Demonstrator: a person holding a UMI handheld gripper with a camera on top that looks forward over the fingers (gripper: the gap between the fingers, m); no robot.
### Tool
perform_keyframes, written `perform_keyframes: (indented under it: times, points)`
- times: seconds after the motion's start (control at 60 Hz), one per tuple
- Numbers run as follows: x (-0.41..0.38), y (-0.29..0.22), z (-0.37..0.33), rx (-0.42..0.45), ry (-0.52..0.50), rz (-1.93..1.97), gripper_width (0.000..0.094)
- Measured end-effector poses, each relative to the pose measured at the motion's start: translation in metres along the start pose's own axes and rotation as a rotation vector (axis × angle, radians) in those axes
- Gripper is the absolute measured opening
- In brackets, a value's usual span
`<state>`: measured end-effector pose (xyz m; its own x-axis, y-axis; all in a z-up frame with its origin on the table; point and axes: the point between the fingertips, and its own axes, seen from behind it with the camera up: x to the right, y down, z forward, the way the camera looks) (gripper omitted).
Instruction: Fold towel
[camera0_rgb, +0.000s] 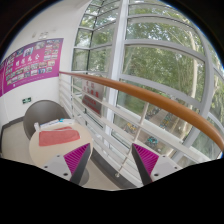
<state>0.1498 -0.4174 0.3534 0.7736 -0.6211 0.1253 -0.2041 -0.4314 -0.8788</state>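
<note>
Gripper: fingers spread wide apart, nothing between them. Magenta pads visible on the inner faces of both fingers. The gripper is raised well above floor level and looks down and outward.

Towel: red-pink, lying flat on a small round table with a pale top. It occupies the middle of the tabletop, extending towards the far edge. The table sits below and beyond the left finger, well apart from both fingers. Whether the towel is already folded cannot be told.

Surroundings: a dark grey chair stands just behind the table's far edge. A curved wooden handrail sweeps across ahead of the fingers. Tall white-framed windows behind it show green trees. A magenta poster board hangs on the wall beyond the chair.
</note>
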Motion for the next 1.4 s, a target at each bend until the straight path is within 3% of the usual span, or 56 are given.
perform_keyframes:
  times: [0.317, 0.5, 0.8, 0.95, 1.117, 1.233, 1.333, 1.367, 1.4]
  points:
    - [-0.058, 0.077, 0.017, -0.132, -0.058, -0.089, 0.0856]
    - [-0.209, 0.134, 0.056, -0.155, -0.223, -0.133, 0.0858]
    - [-0.461, 0.128, 0.154, -0.090, -0.479, -0.193, 0.0859]
    - [-0.544, 0.118, 0.230, -0.057, -0.510, -0.290, 0.0859]
    - [-0.600, 0.132, 0.307, -0.093, -0.495, -0.343, 0.0808]
    - [-0.609, 0.152, 0.341, -0.156, -0.477, -0.352, 0.0646]
    - [-0.615, 0.151, 0.343, -0.135, -0.500, -0.345, 0.0449]
    - [-0.614, 0.151, 0.341, -0.127, -0.509, -0.364, 0.0355]
    - [-0.615, 0.152, 0.340, -0.120, -0.518, -0.385, 0.0192]
